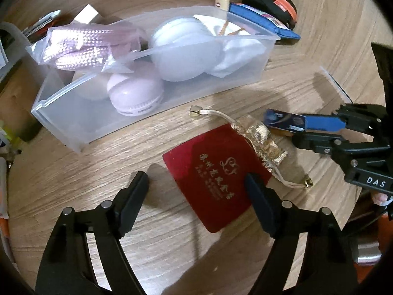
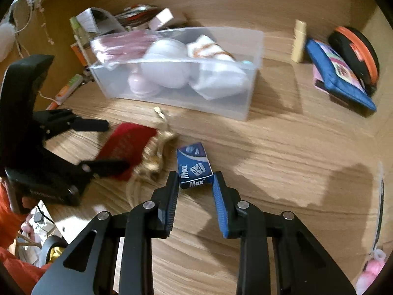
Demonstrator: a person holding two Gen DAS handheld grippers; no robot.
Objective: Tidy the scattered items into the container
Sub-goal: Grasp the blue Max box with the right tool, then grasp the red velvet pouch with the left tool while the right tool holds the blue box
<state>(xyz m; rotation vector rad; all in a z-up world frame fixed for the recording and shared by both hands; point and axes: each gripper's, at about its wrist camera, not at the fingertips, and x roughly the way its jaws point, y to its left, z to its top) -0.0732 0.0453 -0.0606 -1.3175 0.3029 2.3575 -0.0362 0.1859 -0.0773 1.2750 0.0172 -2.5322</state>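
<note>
A red velvet pouch (image 1: 211,184) with gold lettering, a gold-trimmed neck and a drawstring lies flat on the wooden table, in front of the clear plastic container (image 1: 73,123). My left gripper (image 1: 196,179) stands open astride it: the right finger overlaps the pouch's edge and the left finger rests apart on bare wood. My right gripper (image 2: 195,177) is shut on a small blue "Max" box (image 2: 192,159), with pads pressing both its sides just right of the pouch (image 2: 122,145). The left wrist view shows that gripper (image 1: 301,132) with the box (image 1: 282,120).
The container (image 2: 221,100) holds a bagged pink item, a white round object, a pink round device and white cloth. Behind it to the right are a cream tube (image 2: 299,41), a blue zip pouch (image 2: 339,78) and a black-and-orange round case (image 2: 353,49). Clutter crowds the far left.
</note>
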